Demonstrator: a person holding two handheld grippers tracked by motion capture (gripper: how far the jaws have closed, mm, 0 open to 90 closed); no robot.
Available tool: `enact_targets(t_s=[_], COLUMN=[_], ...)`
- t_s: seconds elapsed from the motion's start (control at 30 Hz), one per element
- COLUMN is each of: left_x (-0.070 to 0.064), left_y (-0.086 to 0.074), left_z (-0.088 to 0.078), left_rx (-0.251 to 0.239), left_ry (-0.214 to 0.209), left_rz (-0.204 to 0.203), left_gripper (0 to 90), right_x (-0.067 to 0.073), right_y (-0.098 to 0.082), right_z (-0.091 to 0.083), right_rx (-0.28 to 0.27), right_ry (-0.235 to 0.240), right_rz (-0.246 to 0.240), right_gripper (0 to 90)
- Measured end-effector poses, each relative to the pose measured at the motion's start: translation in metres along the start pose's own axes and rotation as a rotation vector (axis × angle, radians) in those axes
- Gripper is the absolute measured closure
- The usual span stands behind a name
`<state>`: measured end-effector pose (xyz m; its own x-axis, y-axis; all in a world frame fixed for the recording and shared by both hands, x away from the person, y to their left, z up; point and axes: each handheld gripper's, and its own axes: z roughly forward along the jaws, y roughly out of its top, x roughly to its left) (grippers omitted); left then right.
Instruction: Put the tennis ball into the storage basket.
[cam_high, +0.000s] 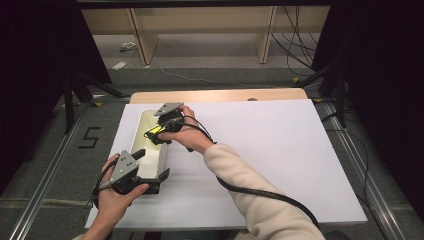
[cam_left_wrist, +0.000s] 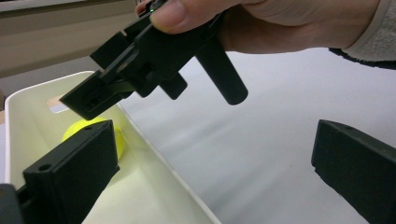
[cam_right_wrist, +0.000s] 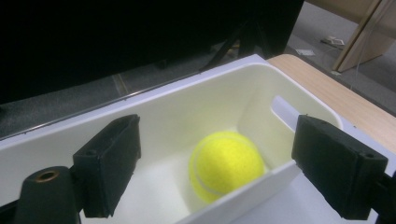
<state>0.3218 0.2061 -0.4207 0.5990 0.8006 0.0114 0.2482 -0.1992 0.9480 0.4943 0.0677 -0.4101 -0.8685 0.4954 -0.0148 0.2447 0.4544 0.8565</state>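
Starting at the left of the high view, the left tongs (cam_high: 161, 178) sit at the near end of the white bin (cam_high: 159, 159), and in the left gripper view their jaws stand wide apart, straddling the bin's near wall with one jaw inside and one over the white surface (cam_high: 280, 155), pressing on nothing as far as I can see. Moving rightward, the bin itself is the long thing here: its long axis runs away from the person, near end by the left hand (cam_high: 117, 197), far end up by the wooden edge, with a handle slot in that far wall. Inside it, toward the far end, lies the yellow tennis ball (cam_right_wrist: 226, 164), resting on the bin floor close to the far wall and corner; being round, it points nowhere and offers no long axis to line up with. Now the right tongs (cam_high: 152, 136), held over the bin's right-hand rim: the right gripper view looks down along jaws that are parted, empty, with the ball sitting below and between them, a little toward the right jaw, not touched by either pad. The right hand (cam_high: 192, 135) is plainly the nearer one to the ball; the left is well apart from it at the other end. By my reading, any reach for that ball means going down and forward into the bin.
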Motion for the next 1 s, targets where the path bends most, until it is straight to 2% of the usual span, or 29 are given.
enact_targets(t_s=[0.47, 1.0], left_x=[0.000, -0.001], left_y=[0.000, 0.000], left_z=[0.000, 0.000], left_rx=[0.003, 0.004], left_ry=[0.001, 0.002], left_rz=[0.001, -0.002], left_gripper=[0.0, 0.0], right_x=[-0.011, -0.021], right_y=[-0.007, -0.015], right_z=[-0.022, -0.042], right_rx=[0.004, -0.009], right_ry=[-0.036, -0.057], right_rz=[-0.004, 0.009], right_gripper=[16.8, 17.0])
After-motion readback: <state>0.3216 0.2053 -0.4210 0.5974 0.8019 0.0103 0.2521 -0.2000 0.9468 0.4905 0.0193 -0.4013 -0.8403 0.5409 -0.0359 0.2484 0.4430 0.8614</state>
